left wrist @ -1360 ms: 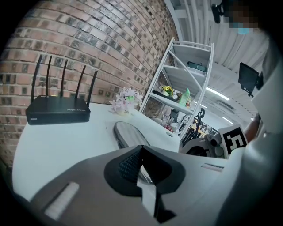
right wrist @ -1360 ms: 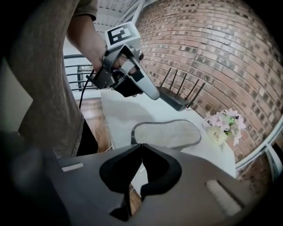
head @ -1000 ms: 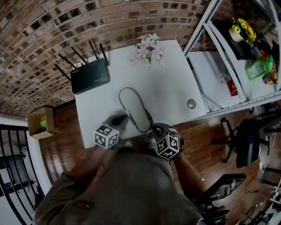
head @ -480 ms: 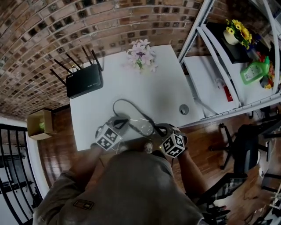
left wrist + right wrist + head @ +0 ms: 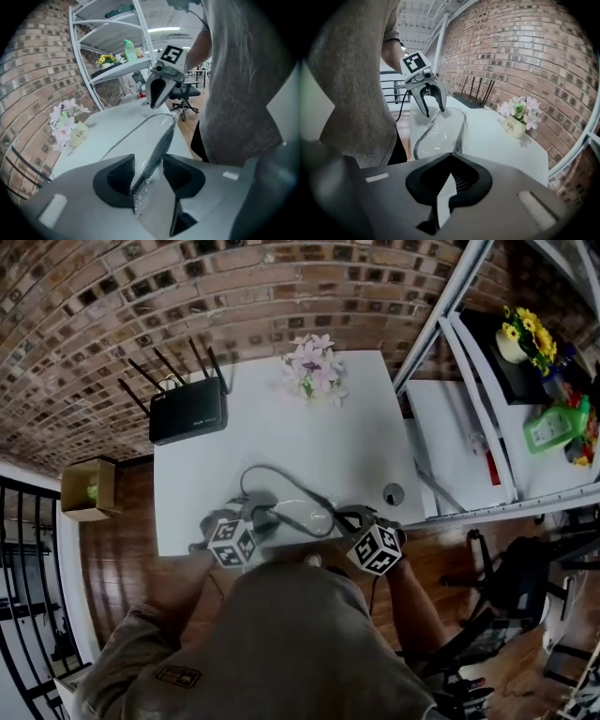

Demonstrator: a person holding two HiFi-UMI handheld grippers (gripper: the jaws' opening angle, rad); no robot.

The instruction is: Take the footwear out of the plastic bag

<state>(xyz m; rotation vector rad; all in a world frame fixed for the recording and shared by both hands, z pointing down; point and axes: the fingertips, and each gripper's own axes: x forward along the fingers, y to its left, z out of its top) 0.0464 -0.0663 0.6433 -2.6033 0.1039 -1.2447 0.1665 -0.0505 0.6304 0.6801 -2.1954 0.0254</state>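
A clear plastic bag (image 5: 298, 512) with a dark rim lies on the white table (image 5: 356, 442) near its front edge, stretched between my two grippers. No footwear shows in it. The jaws of my left gripper (image 5: 149, 174) are opening: the pads stand apart and the bag's crumpled edge (image 5: 143, 187) runs loose between them. My right gripper (image 5: 451, 155) is shut on the bag's other end. In the head view the left gripper (image 5: 262, 517) is at the bag's left and the right gripper (image 5: 339, 519) at its right.
At the table's back stand a black router (image 5: 187, 412) with antennas and a small vase of pale flowers (image 5: 309, 367). A small round thing (image 5: 394, 493) lies near the right edge. White shelving (image 5: 469, 409) rises to the right. A cardboard box (image 5: 86, 488) sits on the floor at left.
The bag's dark loop has gone from a tall oval to a low, wide shape as the grippers drew apart. The left jaws have come apart.
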